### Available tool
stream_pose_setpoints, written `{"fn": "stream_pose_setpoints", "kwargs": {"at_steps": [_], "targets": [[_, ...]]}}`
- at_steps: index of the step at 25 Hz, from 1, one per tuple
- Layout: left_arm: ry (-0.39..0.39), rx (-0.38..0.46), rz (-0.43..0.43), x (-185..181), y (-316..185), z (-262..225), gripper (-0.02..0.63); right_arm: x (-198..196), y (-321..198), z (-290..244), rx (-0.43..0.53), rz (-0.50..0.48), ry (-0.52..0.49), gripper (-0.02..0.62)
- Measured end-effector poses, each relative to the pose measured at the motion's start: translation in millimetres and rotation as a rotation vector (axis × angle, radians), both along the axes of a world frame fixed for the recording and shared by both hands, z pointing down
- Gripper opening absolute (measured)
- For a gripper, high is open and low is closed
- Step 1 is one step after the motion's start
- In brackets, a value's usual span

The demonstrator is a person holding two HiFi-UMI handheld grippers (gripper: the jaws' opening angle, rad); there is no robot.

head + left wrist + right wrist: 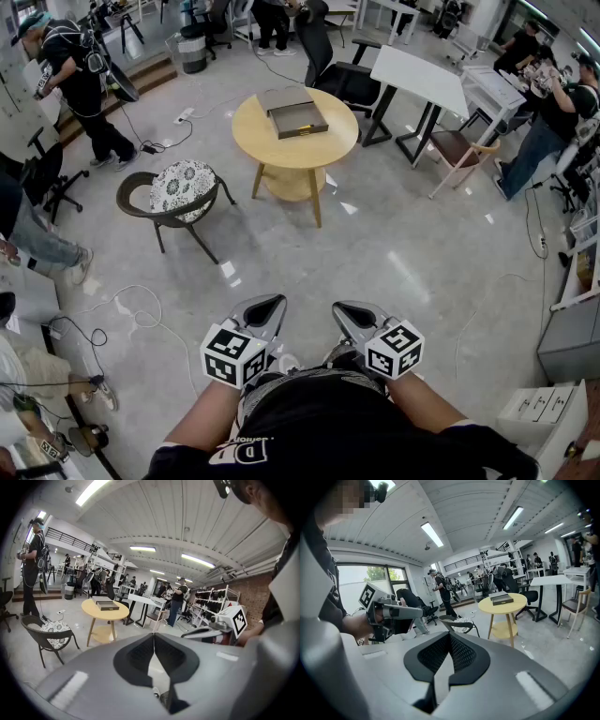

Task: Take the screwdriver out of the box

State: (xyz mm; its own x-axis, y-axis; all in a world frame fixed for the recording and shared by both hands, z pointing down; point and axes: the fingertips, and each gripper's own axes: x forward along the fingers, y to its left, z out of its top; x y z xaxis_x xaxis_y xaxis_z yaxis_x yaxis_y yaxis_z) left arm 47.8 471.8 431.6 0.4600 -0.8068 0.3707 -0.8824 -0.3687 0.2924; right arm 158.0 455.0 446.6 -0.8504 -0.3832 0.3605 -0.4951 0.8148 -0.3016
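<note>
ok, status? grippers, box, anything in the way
Shut and empty: left gripper, right gripper, near the body. Open box on round table, well ahead; screwdriver not discernible. A patterned chair stands left of the path.

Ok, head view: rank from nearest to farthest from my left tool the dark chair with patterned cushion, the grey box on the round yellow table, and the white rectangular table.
1. Dark chair with patterned cushion, ahead on the left.
2. Grey open box, atop the round yellow table, centre.
3. White rectangular table, farther back on the right.
</note>
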Motion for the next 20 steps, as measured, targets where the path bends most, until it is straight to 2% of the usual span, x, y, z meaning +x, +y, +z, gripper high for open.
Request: {"fn": "stream_pose_setpoints", "kwargs": {"at_steps": [10,15,20], "targets": [[-0.006,0.003,0.001,-0.2,-0.7,0.3,0.06,0.6,0.2,0.4,0.001,-0.006,0.003,0.0],[-0.007,0.003,0.002,-1.1,-0.2,1.2,0.06,-4.8,6.7,0.3,-0.046,-0.033,-0.045,0.0],[-0.006,0.007,-0.001,-4.4,-1.0,0.2,0.06,-4.9,3.5,3.7,-0.023,-0.015,-0.005,0.002]]}}
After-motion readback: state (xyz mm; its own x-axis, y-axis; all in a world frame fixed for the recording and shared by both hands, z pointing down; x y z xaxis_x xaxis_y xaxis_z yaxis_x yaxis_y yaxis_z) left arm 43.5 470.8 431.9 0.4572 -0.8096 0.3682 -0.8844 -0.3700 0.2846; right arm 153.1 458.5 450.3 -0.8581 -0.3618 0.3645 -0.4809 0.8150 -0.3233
